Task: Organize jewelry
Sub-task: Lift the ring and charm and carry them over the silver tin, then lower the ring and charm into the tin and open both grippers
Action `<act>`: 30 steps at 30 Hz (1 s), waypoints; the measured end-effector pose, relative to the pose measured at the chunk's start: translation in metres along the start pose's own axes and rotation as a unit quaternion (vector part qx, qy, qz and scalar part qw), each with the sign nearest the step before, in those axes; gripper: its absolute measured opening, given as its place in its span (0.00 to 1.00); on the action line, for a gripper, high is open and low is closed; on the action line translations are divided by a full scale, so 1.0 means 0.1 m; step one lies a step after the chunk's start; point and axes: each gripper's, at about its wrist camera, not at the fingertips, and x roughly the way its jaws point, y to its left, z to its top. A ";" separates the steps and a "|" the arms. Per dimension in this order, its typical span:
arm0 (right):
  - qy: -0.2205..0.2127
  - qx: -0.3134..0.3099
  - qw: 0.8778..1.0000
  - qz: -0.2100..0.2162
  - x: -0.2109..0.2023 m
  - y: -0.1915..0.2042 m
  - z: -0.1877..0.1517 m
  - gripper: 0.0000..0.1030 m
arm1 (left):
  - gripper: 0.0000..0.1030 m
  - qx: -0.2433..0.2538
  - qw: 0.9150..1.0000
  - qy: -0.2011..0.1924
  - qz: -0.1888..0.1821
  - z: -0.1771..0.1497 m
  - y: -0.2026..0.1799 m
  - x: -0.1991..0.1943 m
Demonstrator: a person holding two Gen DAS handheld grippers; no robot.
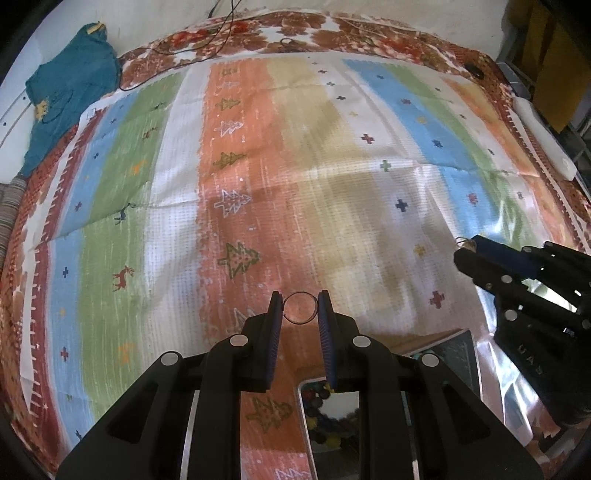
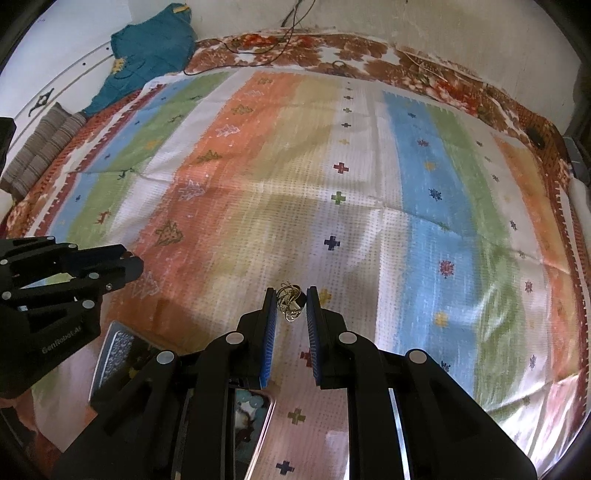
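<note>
1. Nearest to you, at 6 o'clock under both tools, lies an open jewelry box [image 1: 332,417]; its lid [image 2: 118,350] shows at 8 o'clock in the right wrist view. The beads inside are blurred.
2. Your left tool [image 1: 300,309] is clamped on a thin wire ring [image 1: 300,308], held by its edges between the blue pads [image 1: 271,332] above the striped mat [image 1: 236,155].
3. Your right tool [image 2: 291,301] is closed on a gold tangle of jewelry [image 2: 290,301], which sits at the very tips.
4. Risk: the ring is gripped only across its rim. A tilt or jolt could make it pivot or spring out and vanish against the busy pattern.
5. Risk: the gold piece hangs partly loose; a dangling part could snag on a pad or drop beside the box.
6. Far, at 10 o'clock, a teal cloth [image 1: 70,92] and cables [image 1: 221,33] lie well apart from the work.
</note>
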 end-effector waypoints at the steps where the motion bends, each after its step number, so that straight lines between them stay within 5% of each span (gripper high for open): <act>1: -0.001 0.000 1.000 0.001 -0.02 0.01 -0.02 0.17 | 0.18 0.001 1.000 -0.001 -0.001 -0.01 -0.01 -0.02; 30: -0.021 -0.030 0.999 0.017 -0.47 0.20 -0.36 0.17 | 0.18 0.011 0.999 -0.044 -0.024 -0.41 -0.18 -0.58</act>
